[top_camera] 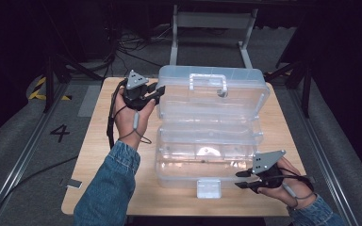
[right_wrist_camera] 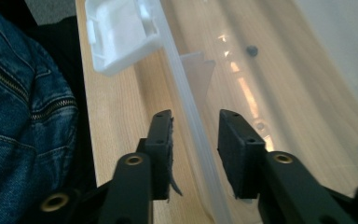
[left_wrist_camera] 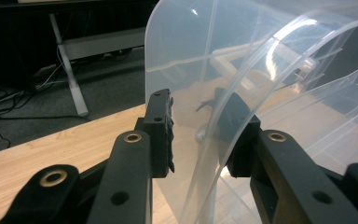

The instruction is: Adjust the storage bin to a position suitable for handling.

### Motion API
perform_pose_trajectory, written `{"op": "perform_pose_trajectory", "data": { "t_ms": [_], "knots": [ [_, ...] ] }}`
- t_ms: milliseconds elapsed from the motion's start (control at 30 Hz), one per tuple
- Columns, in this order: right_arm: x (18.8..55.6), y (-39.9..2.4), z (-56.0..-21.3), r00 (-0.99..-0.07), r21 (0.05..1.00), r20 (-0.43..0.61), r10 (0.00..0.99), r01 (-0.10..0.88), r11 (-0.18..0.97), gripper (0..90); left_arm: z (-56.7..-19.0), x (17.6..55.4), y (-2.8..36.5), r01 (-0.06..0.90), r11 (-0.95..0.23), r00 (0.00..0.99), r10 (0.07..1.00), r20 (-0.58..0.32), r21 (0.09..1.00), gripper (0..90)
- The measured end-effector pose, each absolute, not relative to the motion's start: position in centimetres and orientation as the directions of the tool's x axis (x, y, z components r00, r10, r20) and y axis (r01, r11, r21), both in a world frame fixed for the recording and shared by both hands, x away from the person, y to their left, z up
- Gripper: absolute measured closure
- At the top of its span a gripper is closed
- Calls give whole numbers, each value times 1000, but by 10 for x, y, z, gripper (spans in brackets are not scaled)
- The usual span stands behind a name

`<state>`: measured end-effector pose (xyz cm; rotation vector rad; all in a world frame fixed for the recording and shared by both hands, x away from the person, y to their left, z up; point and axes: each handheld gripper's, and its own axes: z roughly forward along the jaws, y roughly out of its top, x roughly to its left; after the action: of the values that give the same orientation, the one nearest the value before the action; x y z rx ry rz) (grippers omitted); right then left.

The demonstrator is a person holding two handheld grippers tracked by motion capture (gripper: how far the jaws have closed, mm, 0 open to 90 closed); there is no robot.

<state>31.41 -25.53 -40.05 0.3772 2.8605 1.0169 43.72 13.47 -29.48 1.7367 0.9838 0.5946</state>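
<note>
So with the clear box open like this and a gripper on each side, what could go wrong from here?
The left gripper straddles the thin edge of the upright lid with a visible gap, so the lid might slip free and drop shut. The right gripper straddles the front wall of the base and is not clamped, so the box could slide on the table if the lid is pushed.

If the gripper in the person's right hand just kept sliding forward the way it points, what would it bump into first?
Probably the white latch. The right gripper straddles the clear box's front wall, jaws not pressing it, and the latch sits further along that wall, though depth is uncertain.
</note>
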Motion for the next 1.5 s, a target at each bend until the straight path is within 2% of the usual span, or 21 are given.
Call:
{"op": "perform_pose_trajectory", "data": {
  "t_ms": [133, 700, 767, 833, 933, 1133, 1267, 1500],
  "knots": [
    [315, -252, -404, -968, 607, -14, 251, 191, 771, 797, -294, 443, 133, 349, -152, 535, 843, -63, 925, 690],
    [313, -252, -404, -971, 608, -49, 236, 158, 778, 809, -298, 484, 133, 411, -120, 514, 849, -121, 904, 724],
    [314, -252, -404, -971, 610, -49, 235, 158, 777, 809, -299, 489, 135, 411, -102, 517, 844, -140, 906, 754],
    [313, -252, -405, -971, 611, -48, 236, 158, 776, 808, -298, 491, 138, 411, -95, 518, 843, -146, 907, 839],
    [314, -252, -405, -971, 611, -45, 234, 159, 776, 809, -303, 505, 141, 442, -89, 521, 836, -174, 893, 838],
    [314, -253, -405, -972, 614, -45, 232, 157, 774, 809, -308, 522, 133, 477, -124, 498, 854, -151, 870, 831],
    [314, -253, -405, -972, 614, -43, 229, 155, 774, 810, -314, 532, 136, 503, -101, 494, 849, -189, 859, 831],
    [314, -253, -405, -972, 615, -47, 228, 152, 774, 810, -320, 542, 134, 529, -113, 479, 858, -186, 841, 827]
  ]
}}
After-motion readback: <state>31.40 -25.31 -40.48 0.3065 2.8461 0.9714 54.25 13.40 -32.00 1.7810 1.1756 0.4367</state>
